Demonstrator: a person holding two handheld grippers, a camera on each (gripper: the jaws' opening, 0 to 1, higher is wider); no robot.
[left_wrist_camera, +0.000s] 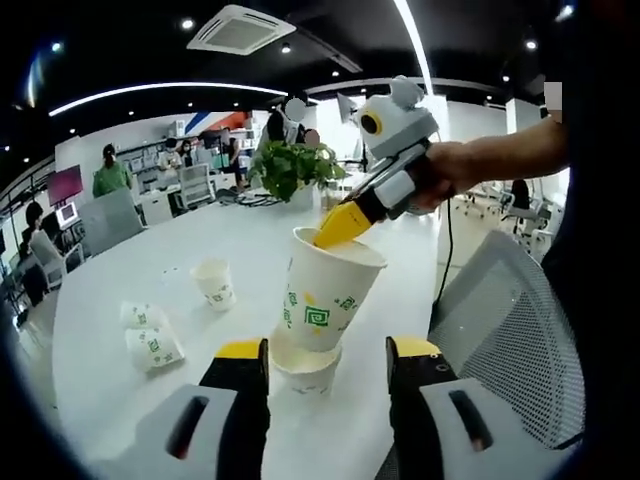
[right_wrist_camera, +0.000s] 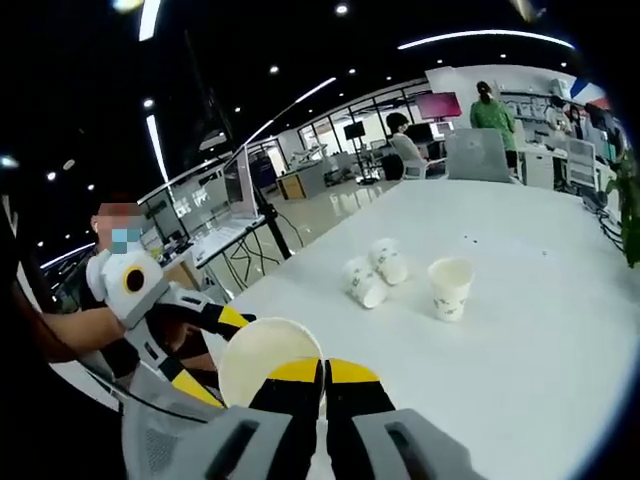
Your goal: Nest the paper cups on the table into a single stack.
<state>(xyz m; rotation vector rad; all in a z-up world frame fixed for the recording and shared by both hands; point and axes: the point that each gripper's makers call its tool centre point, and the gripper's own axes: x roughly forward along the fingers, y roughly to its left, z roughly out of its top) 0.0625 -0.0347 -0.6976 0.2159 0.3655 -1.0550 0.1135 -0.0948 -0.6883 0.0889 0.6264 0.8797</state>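
The right gripper (right_wrist_camera: pixel 322 372) pinches the rim of a big paper cup (left_wrist_camera: pixel 330 290) tight, just above a bottom cup (left_wrist_camera: pixel 306 368) sitting between the wide-apart jaws of the left gripper (left_wrist_camera: pixel 328 352), with three loose cups (right_wrist_camera: pixel 392 274) farther out on the white table (right_wrist_camera: pixel 540 350).

We see five white paper cups on the table.
One tilted cup (left_wrist_camera: pixel 330 290) sits in an upright cup (left_wrist_camera: pixel 305 368); another (left_wrist_camera: pixel 214 283) stands alone; two (left_wrist_camera: pixel 152 335) lie sideways.

White paper cups (left_wrist_camera: pixel 326 290) bear green patterns.
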